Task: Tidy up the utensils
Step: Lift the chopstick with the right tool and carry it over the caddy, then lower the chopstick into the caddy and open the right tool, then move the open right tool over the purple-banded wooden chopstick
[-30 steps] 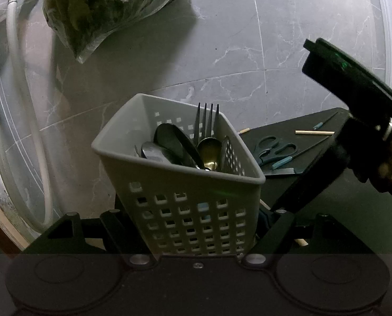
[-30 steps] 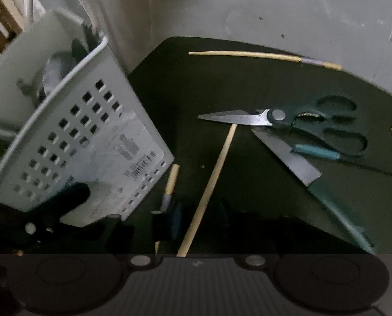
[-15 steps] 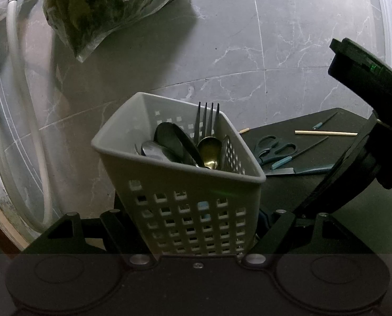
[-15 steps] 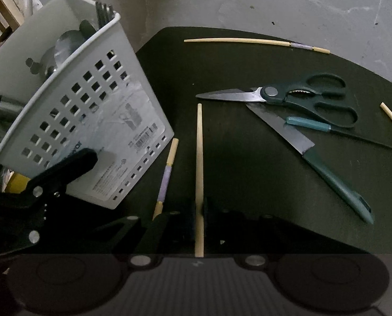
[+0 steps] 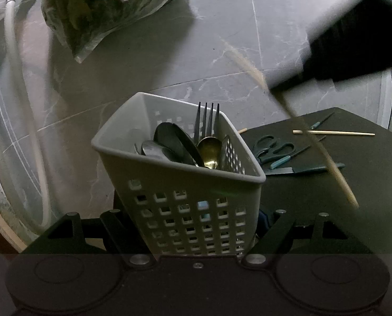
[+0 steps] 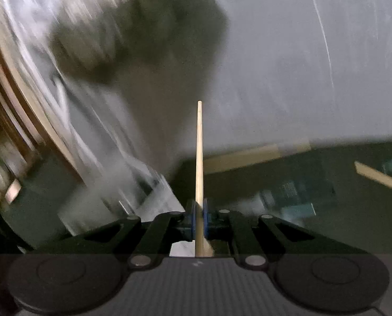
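The perforated basket (image 5: 180,184) stands at the left edge of the mat (image 5: 367,184), between the left gripper (image 5: 196,226) fingers. In it stand a fork (image 5: 207,118) and spoons (image 5: 209,150). To its right on the mat lie scissors (image 5: 273,148), a knife (image 5: 301,169) and a chopstick (image 5: 333,132). Behind, on the floor (image 5: 148,60), lies a plastic bag (image 5: 103,8); a hose (image 5: 19,92) runs at the left. The right gripper (image 6: 199,216) has another chopstick (image 6: 199,152) between its fingers.

The left wrist view looks down and forward, close behind the basket (image 5: 185,173), toward the mat (image 5: 354,197) and floor. The right wrist view, blurred, looks along a chopstick (image 6: 199,163). Both share mat and chopstick.
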Demonstrator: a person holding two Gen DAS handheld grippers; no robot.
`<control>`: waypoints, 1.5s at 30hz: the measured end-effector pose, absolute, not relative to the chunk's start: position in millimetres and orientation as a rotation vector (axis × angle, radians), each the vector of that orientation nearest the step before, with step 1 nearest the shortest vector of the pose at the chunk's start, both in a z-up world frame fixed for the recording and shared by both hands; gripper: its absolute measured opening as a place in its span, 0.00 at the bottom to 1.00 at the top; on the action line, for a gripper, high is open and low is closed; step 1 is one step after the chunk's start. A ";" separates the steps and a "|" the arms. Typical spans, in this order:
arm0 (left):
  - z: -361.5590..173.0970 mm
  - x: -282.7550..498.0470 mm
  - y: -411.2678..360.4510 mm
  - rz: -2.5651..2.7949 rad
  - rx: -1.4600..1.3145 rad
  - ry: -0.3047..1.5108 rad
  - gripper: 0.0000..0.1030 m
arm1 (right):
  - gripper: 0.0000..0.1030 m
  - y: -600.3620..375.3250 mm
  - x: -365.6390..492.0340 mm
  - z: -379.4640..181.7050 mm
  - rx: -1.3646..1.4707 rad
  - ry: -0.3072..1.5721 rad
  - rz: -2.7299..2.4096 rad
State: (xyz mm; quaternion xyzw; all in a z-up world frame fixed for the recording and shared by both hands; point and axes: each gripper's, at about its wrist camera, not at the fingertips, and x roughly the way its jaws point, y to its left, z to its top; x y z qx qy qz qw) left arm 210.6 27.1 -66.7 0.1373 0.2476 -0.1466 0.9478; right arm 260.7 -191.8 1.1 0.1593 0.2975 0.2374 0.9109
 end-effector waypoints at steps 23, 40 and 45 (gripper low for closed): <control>-66.8 211.3 29.3 -0.312 0.286 0.506 0.77 | 0.08 -113.6 249.9 -11.0 0.248 0.335 0.643; -65.9 217.7 40.5 -0.280 0.272 0.513 0.77 | 0.75 -167.6 236.3 -31.6 0.123 0.657 0.424; -65.1 219.4 41.9 -0.269 0.270 0.516 0.77 | 0.75 -145.8 244.6 -65.5 0.038 0.877 0.423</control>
